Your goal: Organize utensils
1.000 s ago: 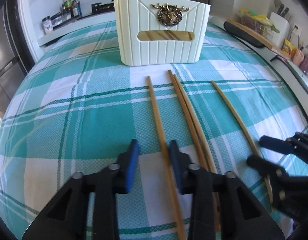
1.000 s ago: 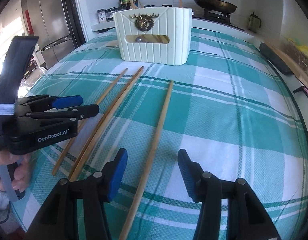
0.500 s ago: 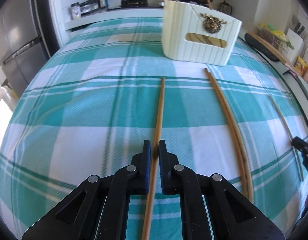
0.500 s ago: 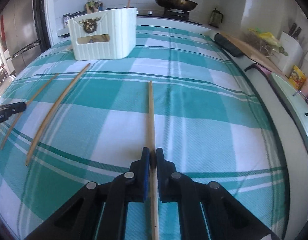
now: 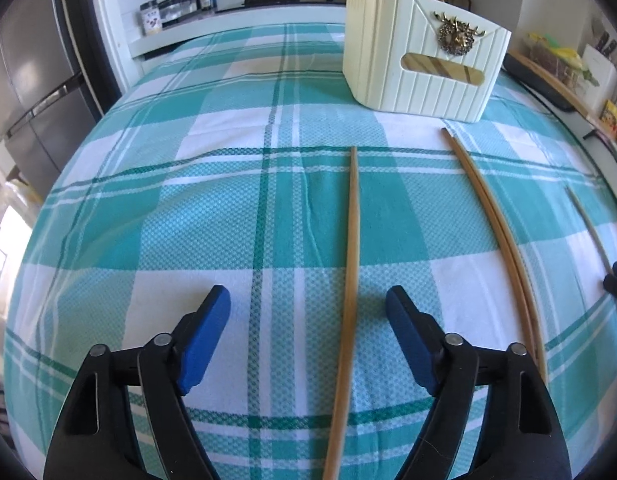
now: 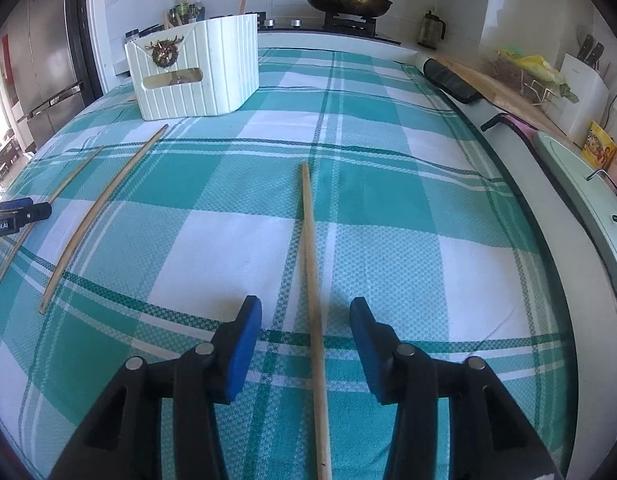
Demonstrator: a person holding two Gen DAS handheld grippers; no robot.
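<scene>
I am holding my left gripper [image 5: 306, 312] with its jaws just opened wide astride a chopstick [image 5: 350, 264] lying on the table [image 5: 148, 200]; its long axis is pointing toward the white holder [image 5: 420, 68], ahead and right. My right gripper [image 6: 306, 320], jaws also just opened, is straddling another chopstick [image 6: 312, 280], unclamped.

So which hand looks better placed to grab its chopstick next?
About even. The left gripper and right gripper, jaws just opened, each straddle a chopstick; the right's narrower gap gives it a slight edge.

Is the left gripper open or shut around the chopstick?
Open. The left gripper has just opened; its blue pads stand clear of the chopstick lying between them.
</scene>
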